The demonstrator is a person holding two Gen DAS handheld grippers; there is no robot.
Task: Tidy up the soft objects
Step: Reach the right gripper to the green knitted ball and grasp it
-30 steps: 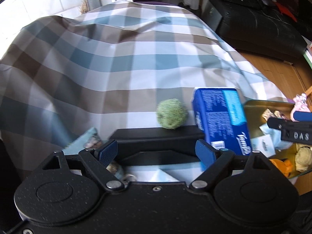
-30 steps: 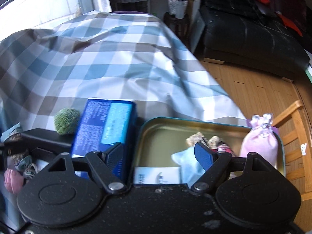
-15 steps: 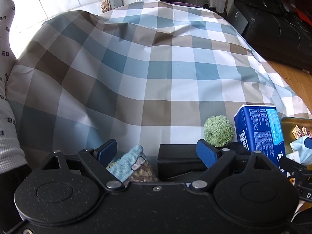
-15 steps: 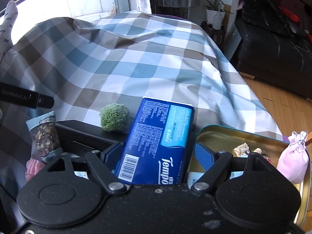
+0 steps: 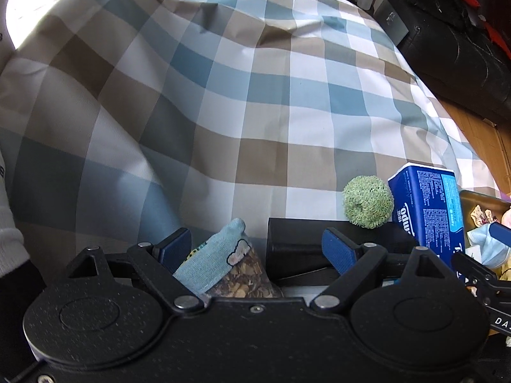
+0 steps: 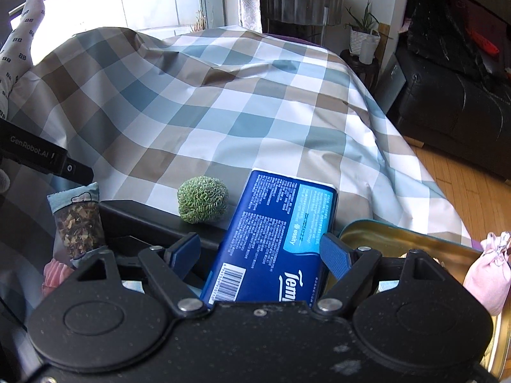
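My left gripper [image 5: 255, 249] is open, pointing steeply down over a herb sachet [image 5: 223, 261] with a light blue top. The sachet lies between the jaws, close to the left finger [image 5: 174, 245], with a wide gap to the right one. My right gripper [image 6: 260, 252] is open over a blue tissue pack [image 6: 278, 239]; there is a gap at its left finger [image 6: 185, 252], while the right finger sits at the pack's edge. A green fuzzy ball [image 6: 202, 204] rests beside the pack. The gold tin [image 6: 399, 239] holds small items, and a pink pouch [image 6: 488, 271] sits at its right.
A black box [image 6: 143, 220] lies under the ball and sachet on the checked cloth [image 6: 223, 111]. A pink item [image 6: 54, 274] sits at lower left. A black sofa [image 6: 463, 102] and wood floor [image 6: 463, 191] are to the right; a socked foot [image 6: 19, 48] is at far left.
Both grippers moved left. The left went from above the ball and tissue pack to above the sachet. The right went from above the tin to above the tissue pack.
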